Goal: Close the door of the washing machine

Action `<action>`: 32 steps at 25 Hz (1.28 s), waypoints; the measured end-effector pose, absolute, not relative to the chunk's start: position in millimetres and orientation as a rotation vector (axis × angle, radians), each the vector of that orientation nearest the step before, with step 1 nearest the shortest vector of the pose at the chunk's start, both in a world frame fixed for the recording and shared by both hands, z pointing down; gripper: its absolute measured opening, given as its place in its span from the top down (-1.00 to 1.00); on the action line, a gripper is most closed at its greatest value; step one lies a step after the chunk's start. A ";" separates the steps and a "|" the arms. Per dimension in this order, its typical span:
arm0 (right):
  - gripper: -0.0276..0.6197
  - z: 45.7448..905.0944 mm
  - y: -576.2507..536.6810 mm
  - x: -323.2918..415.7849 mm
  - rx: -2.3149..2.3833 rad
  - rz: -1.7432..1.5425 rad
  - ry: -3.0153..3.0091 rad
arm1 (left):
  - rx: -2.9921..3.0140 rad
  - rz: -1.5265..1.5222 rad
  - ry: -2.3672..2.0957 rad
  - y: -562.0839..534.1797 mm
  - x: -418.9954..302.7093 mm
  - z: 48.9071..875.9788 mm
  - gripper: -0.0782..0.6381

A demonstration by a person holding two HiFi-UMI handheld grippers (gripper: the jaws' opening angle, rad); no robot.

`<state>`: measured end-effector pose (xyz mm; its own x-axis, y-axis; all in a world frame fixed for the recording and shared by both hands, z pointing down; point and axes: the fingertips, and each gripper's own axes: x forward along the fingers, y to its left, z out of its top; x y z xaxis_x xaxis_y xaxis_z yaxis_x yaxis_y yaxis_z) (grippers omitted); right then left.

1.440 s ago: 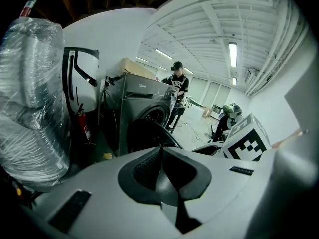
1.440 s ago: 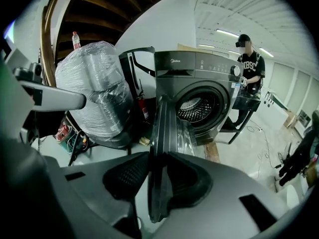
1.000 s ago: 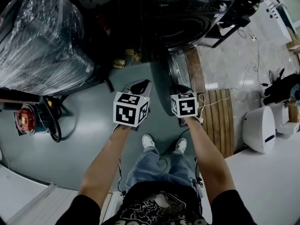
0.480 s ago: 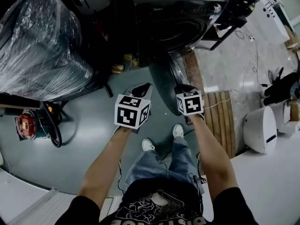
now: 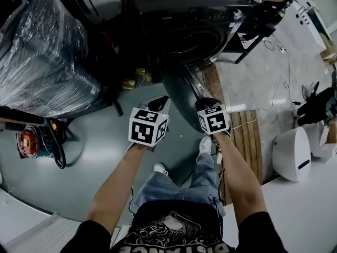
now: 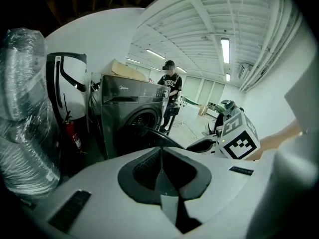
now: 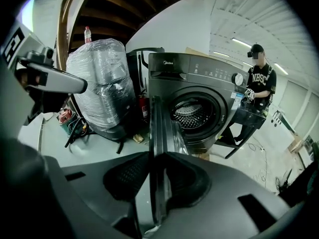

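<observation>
The dark grey front-loading washing machine [image 5: 189, 15] stands at the top of the head view with its round door [image 5: 181, 96] swung out toward me. My right gripper [image 5: 202, 107] is shut on the door's outer edge. In the right gripper view the rim [image 7: 159, 133] runs upright between the pads, with the open drum [image 7: 192, 114] behind it. My left gripper [image 5: 158, 103] hovers left of the door, apart from it. Its pads [image 6: 149, 171] meet with nothing between them in the left gripper view, where the machine [image 6: 132, 113] stands ahead.
A large plastic-wrapped bundle [image 5: 42, 62] stands left of the machine, a red tool with hoses [image 5: 29, 141] on the floor below it. Wooden slats [image 5: 247, 136] and a white unit [image 5: 292, 149] lie to the right. A person [image 7: 256, 83] stands by a black frame [image 5: 253, 33].
Both grippers have moved toward the machine, and the door has swung with the right one a little closer to the opening. My feet have stepped forward.
</observation>
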<state>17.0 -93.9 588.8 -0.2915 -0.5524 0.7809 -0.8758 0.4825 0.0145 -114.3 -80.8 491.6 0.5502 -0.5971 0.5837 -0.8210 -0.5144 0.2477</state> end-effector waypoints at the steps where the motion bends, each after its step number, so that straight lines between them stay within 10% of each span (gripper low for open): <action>1: 0.56 588.6 -96.0 21.1 1.171 0.539 -1.991 | 2.283 0.596 -1.149 -81.9 -109.4 491.5 0.68; 32: 0.54 587.7 -198.7 118.2 0.844 0.340 -2.093 | 2.166 0.623 -1.287 -178.7 19.8 493.1 0.68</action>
<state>118.2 -198.7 587.7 -0.4268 -0.4481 0.7855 -0.6736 0.7371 0.0544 19.8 -178.7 493.1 0.4373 -0.6425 0.6293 -0.8921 -0.3985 0.2130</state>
